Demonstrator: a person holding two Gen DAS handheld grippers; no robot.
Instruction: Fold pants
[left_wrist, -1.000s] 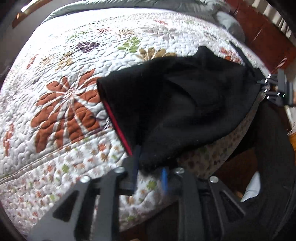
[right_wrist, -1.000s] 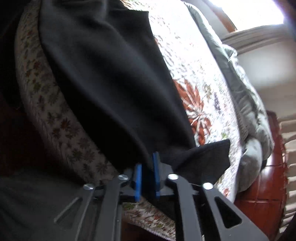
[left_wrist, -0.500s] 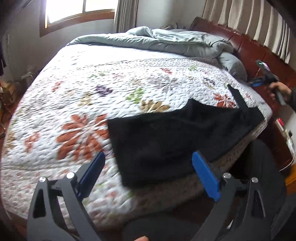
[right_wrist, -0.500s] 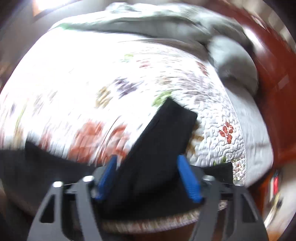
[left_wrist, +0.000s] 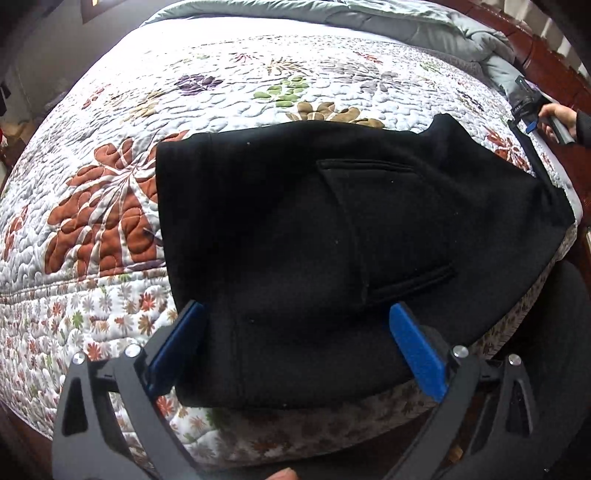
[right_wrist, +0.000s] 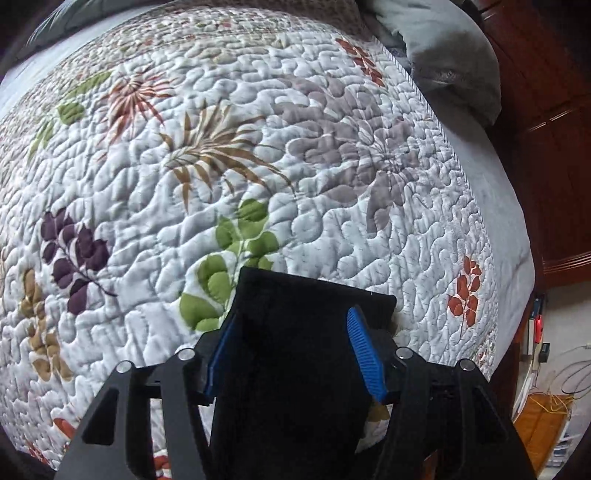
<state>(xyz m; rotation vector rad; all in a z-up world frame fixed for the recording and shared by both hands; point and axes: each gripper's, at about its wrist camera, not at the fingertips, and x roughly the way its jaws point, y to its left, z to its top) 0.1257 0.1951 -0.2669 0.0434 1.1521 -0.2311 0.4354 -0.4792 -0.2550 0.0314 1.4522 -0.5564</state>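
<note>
Black pants (left_wrist: 295, 236) lie flat on the floral quilt, waistband at the left, back pocket facing up, legs running to the right over the bed edge. My left gripper (left_wrist: 295, 343) is open, its blue pads either side of the waist end, just above the cloth. My right gripper (right_wrist: 295, 354) is open over the black leg end (right_wrist: 306, 332), which lies between its pads without being clamped. The right gripper and the hand holding it also show in the left wrist view (left_wrist: 532, 114) at the far right.
The quilt (right_wrist: 258, 129) covers the bed. A grey duvet (left_wrist: 369, 18) is bunched at the far side, a grey pillow (right_wrist: 450, 55) at the head. A dark wooden headboard (right_wrist: 546, 110) stands to the right. The bed's front edge (left_wrist: 110, 332) drops away below the pants.
Both grippers were shut on the pants a second ago, then opened and let go. The pants now lie flat on the quilt. Both grippers have since come down close over the cloth.
</note>
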